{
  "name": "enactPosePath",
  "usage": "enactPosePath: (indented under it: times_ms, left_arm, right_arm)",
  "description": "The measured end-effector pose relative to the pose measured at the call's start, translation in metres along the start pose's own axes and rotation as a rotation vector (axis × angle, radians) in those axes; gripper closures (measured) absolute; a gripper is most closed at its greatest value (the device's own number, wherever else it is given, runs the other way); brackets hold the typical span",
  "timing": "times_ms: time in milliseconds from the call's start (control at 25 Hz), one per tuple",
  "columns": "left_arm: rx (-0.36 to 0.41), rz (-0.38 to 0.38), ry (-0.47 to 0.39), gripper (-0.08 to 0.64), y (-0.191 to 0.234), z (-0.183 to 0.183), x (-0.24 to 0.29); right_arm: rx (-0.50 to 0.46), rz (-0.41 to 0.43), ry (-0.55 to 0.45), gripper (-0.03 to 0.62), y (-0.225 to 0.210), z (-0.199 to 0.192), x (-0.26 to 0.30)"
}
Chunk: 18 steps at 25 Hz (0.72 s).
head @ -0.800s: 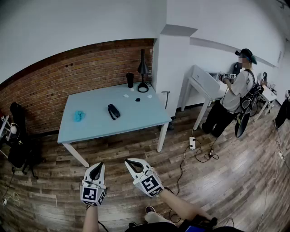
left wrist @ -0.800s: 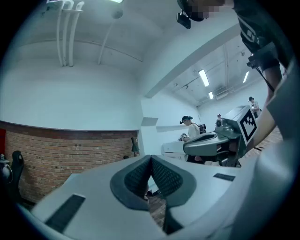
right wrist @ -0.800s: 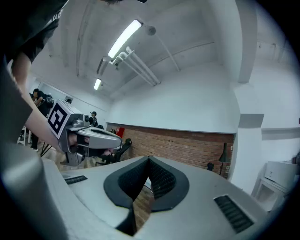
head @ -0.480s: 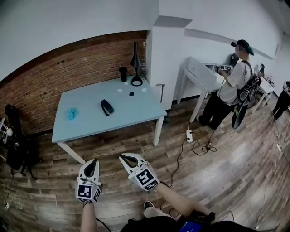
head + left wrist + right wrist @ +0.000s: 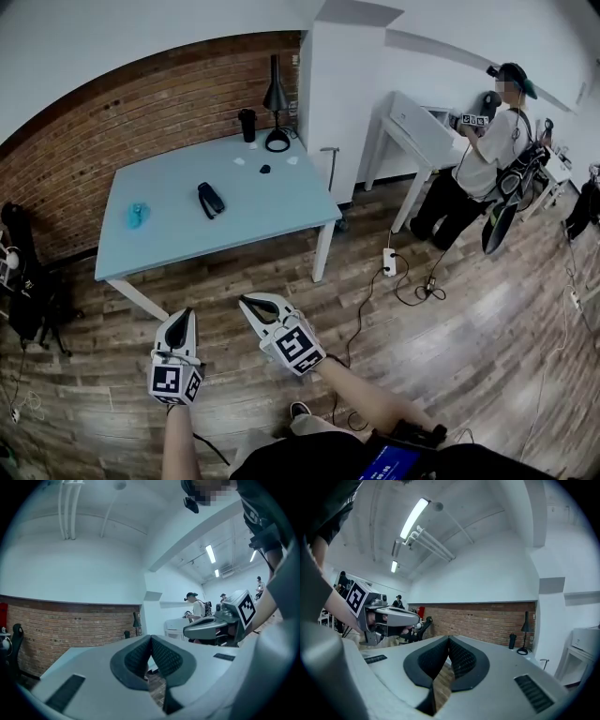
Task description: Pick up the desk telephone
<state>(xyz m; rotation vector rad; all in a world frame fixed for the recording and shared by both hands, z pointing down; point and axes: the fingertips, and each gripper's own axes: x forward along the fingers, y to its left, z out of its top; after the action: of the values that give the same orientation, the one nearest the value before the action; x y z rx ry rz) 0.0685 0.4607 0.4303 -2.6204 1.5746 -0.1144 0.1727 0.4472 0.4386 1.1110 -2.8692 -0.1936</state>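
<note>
Left gripper (image 5: 187,315) and right gripper (image 5: 247,302) are clenched empty; only head view shows the probable telephone (image 5: 210,200).

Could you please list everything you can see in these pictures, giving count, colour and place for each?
table: one, light blue, in front of the brick wall.
desk telephone: one, black, middle of the table.
small object: one, teal, table's left part; kind unclear.
cup: one, black, table's far edge.
lamp: one, black, beside the cup.
small item: one, black, in front of the lamp.
desk: one, white, at the right.
person: one, standing at the desk.
power strip: one, white, on the wooden floor.
left gripper: one, grey, shut, empty.
right gripper: one, grey, shut, empty.
</note>
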Motion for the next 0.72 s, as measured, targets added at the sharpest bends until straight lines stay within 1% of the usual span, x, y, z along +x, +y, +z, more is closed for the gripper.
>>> enactPosePath:
  times_ms: [120, 240, 440, 720]
  left_arm:
    - [-0.005, -0.006, 0.005, 0.535, 0.001, -0.003, 0.013]
    - [-0.008, -0.017, 0.007, 0.534, 0.013, -0.009, 0.023]
    - [-0.049, -0.011, -0.010, 0.535, 0.058, -0.021, 0.041]
    - [-0.096, -0.056, -0.033, 0.535, 0.109, -0.028, 0.074]
  right_arm:
    - [0.003, 0.001, 0.010, 0.571, -0.011, -0.006, 0.010]
    - [0.008, 0.002, 0.025, 0.571, -0.017, -0.012, 0.029]
    - [-0.009, -0.016, 0.048, 0.571, -0.026, -0.018, 0.067]
    - [-0.036, -0.077, 0.082, 0.571, -0.042, -0.014, 0.115]
